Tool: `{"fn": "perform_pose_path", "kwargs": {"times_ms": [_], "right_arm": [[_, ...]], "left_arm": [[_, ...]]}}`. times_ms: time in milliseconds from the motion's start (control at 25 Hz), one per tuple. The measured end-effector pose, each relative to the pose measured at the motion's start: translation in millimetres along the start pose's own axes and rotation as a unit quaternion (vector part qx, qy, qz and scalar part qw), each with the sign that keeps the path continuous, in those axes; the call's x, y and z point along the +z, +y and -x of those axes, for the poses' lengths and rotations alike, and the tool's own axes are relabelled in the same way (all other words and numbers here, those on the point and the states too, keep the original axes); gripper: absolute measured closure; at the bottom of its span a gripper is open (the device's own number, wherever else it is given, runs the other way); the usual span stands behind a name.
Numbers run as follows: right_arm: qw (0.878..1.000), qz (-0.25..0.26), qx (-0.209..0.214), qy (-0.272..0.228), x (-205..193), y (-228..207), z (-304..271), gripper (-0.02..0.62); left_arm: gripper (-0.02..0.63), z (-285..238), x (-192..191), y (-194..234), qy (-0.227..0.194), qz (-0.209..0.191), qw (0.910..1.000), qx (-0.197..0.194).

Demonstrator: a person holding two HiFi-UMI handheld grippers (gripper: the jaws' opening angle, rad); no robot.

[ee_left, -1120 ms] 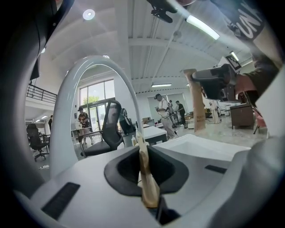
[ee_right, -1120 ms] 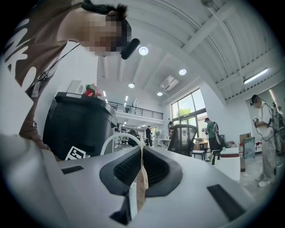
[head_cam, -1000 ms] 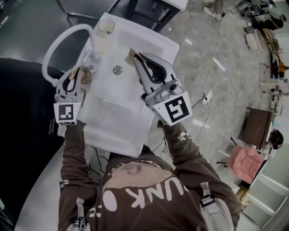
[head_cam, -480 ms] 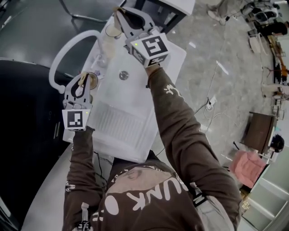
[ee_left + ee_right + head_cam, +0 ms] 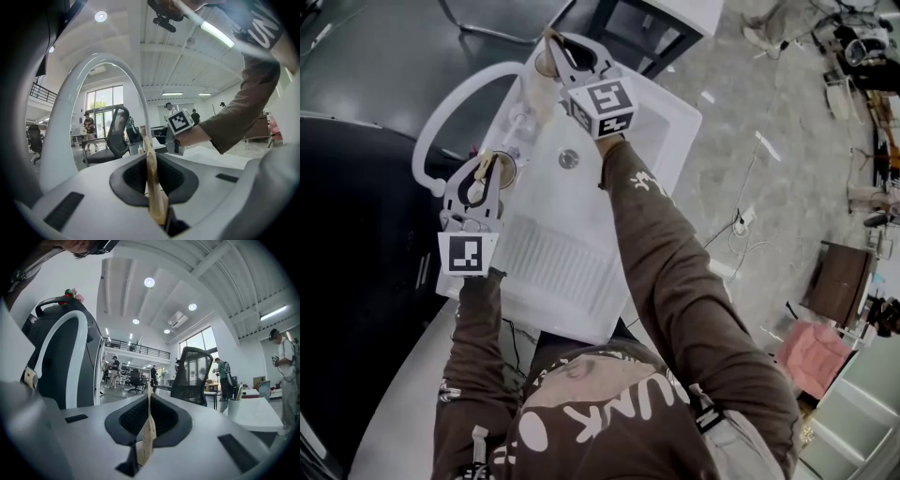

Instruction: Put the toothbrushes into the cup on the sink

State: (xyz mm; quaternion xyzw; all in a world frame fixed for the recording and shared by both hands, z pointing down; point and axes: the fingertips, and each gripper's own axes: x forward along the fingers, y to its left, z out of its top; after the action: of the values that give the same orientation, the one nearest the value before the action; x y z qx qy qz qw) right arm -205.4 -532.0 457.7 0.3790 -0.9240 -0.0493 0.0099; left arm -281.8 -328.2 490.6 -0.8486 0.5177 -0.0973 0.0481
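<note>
In the head view a white sink [image 5: 581,272] lies below me. A pale cup [image 5: 544,66] stands at its far left corner. My right gripper [image 5: 550,39] reaches over the basin to that cup, jaws shut, tips just past its rim; I see nothing between them. In the right gripper view the right gripper [image 5: 149,391] has its tan pads pressed together, and a white cup [image 5: 233,409] with thin sticks in it stands off to the right. My left gripper [image 5: 491,159] is shut too, beside a round brown-rimmed pot [image 5: 505,170]. The left gripper [image 5: 146,143] holds nothing visible.
A white looped tube [image 5: 455,103] arches off the sink's left side and fills the left gripper view [image 5: 101,79]. A drain [image 5: 569,158] sits mid-basin. A black surface [image 5: 356,244] lies left of the sink. Office chairs and people stand in the room beyond.
My right gripper has moved from over the basin's right side to the far corner by the pale cup, still shut. The left gripper has stayed by the brown-rimmed pot.
</note>
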Motion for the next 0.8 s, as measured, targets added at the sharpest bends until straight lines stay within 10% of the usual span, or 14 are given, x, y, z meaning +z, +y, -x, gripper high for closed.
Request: {"fn": "perform_pose_path", "kwargs": {"times_ms": [280,440,800], "right_arm": [[1.000,0.005,-0.005,0.029,-26.0,-0.6,-2.5,0.550],[0.999,0.005,0.008,0.032,-23.2,5.5,2.4,0.357],[0.999,0.043,0.019,-0.015,30.2,23.5,49.6,0.301]], "left_arm": [[0.577,-0.1,-2.3,-0.2,0.003,0.000,1.0000,-0.005],[0.577,0.5,0.3,-2.1,0.001,0.004,0.9999,-0.011],[0.489,13.0,40.0,-14.8,-0.035,-0.013,0.9992,-0.016]]}}
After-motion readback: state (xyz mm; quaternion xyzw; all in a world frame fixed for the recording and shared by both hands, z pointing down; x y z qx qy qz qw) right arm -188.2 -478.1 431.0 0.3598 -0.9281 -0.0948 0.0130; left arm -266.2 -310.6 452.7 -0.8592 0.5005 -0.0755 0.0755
